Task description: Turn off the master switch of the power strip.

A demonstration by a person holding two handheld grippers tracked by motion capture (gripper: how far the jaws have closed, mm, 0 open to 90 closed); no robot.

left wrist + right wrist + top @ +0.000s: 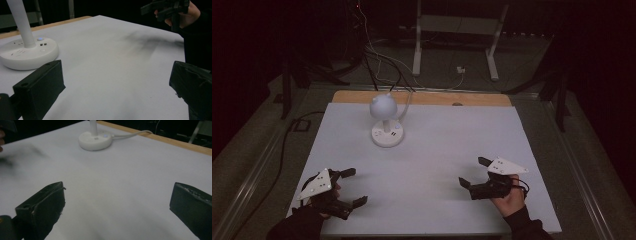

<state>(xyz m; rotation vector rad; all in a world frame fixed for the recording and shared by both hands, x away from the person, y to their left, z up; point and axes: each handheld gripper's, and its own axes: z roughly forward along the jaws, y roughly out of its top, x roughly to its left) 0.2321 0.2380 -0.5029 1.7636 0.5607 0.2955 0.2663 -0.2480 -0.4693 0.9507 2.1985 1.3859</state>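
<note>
Your left tongs [353, 187] sit low at the near left corner of the white-covered bench [427, 200], with the grey three-cornered plate on top and your dark-sleeved hand wrapped around the body behind it. Their two black jaws stand wide apart, released, with bare white surface between them, as the left gripper view [116, 85] shows plainly. Further in and toward the back of the bench stands the white desk lamp with a round flat base and a ball-shaped head [385, 120]; its base rests flat on the white cover, well apart from both of your tongs, and a pale cable runs from it over the wooden back edge [422, 98]. In the left gripper view the lamp base [27, 53] lies ahead and to the left of the jaws, with a small blue light glowing beside the upright stem; in the right gripper view the same base [95, 141] sits far ahead, near the wooden edge. Moving right, your right tongs [472, 172] hover near the front right part of the bench, your hand gripping them from below, the jaws pointing leftward and spread open, grasping nothing [117, 202].
</note>
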